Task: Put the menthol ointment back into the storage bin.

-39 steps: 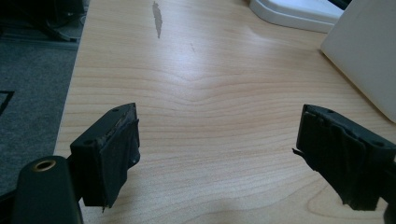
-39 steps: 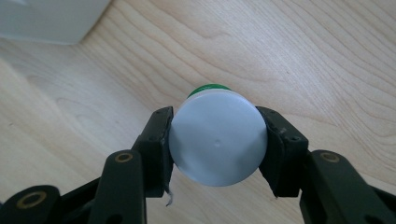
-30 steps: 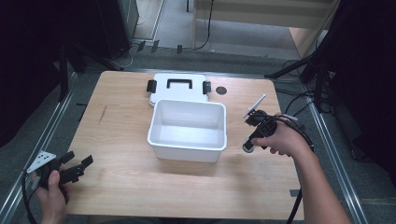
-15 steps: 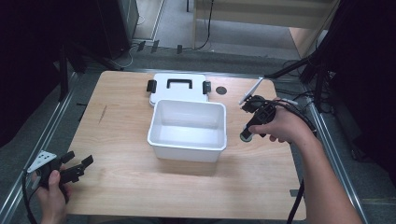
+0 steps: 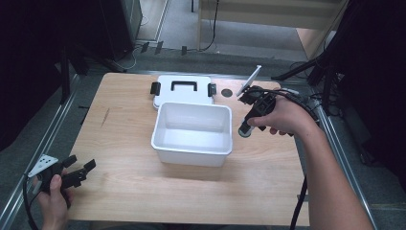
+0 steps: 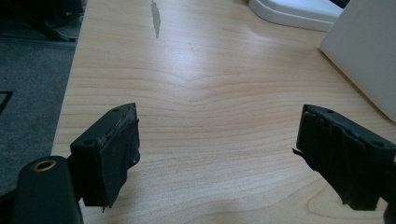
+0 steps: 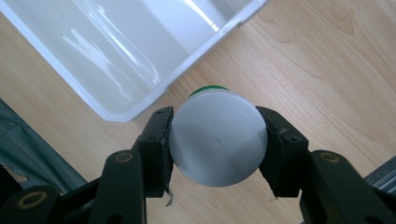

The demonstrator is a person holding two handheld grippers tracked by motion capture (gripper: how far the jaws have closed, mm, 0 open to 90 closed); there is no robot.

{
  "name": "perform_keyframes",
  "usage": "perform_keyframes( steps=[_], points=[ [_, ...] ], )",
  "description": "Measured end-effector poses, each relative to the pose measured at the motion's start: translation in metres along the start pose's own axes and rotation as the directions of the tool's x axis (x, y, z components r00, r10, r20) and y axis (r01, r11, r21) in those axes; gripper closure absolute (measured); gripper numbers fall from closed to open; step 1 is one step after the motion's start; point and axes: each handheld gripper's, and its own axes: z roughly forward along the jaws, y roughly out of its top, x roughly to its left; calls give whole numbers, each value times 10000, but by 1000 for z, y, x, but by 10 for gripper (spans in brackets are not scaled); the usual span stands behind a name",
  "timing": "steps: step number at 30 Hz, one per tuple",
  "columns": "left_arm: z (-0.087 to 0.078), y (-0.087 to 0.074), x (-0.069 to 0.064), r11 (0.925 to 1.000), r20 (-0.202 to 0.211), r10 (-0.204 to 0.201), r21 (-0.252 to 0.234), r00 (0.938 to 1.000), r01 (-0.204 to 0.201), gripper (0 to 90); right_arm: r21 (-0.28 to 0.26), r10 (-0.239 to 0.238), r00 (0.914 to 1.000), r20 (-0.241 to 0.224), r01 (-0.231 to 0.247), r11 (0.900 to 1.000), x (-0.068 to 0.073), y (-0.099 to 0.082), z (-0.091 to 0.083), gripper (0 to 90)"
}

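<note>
one bin (image 5: 192,146), one lid (image 5: 182,91), one bottle (image 7: 217,136), two claws (image 5: 79,173)

White cap (image 7: 218,136) is hiding the container's body, just a green sliver showing; frame edges are cutting off the bin (image 7: 116,51).

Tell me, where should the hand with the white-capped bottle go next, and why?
Probably a short move sideways, to bring the bottle over the open white bin. The right gripper has its jaws shut on the bottle's white cap, and the bottle hangs above the wooden table just beside the bin's rim. The bin looks empty, so there is room to lower it in.
</note>
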Motion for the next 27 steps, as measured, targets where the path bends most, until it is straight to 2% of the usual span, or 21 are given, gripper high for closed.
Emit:
perform_keyframes(
  steps=[15,16,27],
  points=[
    [0,0,0,10000,8,-5,-9,10000,5,143,110,-461,9989,60,460,9989,17,22,-11,515],
    [0,0,0,10000,13,-7,-7,10000,7,143,110,-600,9982,49,599,9981,19,25,-11,515],
    [0,0,0,10000,43,-17,22,10000,17,143,216,-987,9951,-24,987,9949,33,41,-6,515]
  ],
)
